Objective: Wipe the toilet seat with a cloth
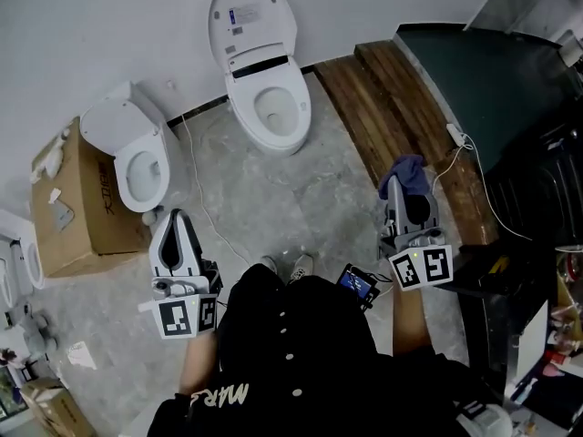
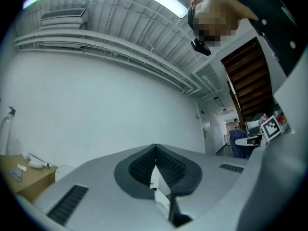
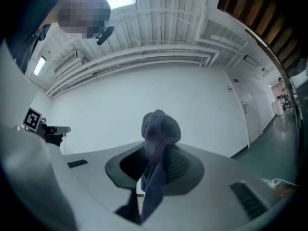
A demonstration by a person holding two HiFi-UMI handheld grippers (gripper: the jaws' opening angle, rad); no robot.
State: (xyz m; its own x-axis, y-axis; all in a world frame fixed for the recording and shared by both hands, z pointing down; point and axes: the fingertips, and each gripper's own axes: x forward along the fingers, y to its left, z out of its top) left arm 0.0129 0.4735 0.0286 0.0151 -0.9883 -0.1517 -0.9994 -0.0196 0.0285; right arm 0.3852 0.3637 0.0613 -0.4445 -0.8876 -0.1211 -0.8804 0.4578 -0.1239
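The person stands on a grey floor [image 1: 273, 208] in the lower half of the head view, holding one gripper at each side. The right gripper [image 3: 155, 163] has its jaws clamped on a blue-purple cloth [image 3: 160, 127]. The cloth bunches into a rounded wad above the jaw tips and hangs in a strip below them. In the head view the cloth sits at centre right, beside the brown wooden planks [image 1: 383, 107] that run diagonally toward the upper right. The left gripper [image 2: 155, 154] has its jaws pressed together with nothing between them, and it points toward a bare white wall. In the head view it hangs at lower left, near a small white toilet [image 1: 137, 157] with its lid raised. A cardboard box [image 1: 77, 212] stands just left of that toilet. The toilet seat [image 1: 299, 121] belongs to a larger white toilet at upper centre. Its lid [image 1: 250, 16] is tipped back against the wall, and the seat lies down around the bowl. The cloth and both grippers are well apart from this seat, with open floor between them.
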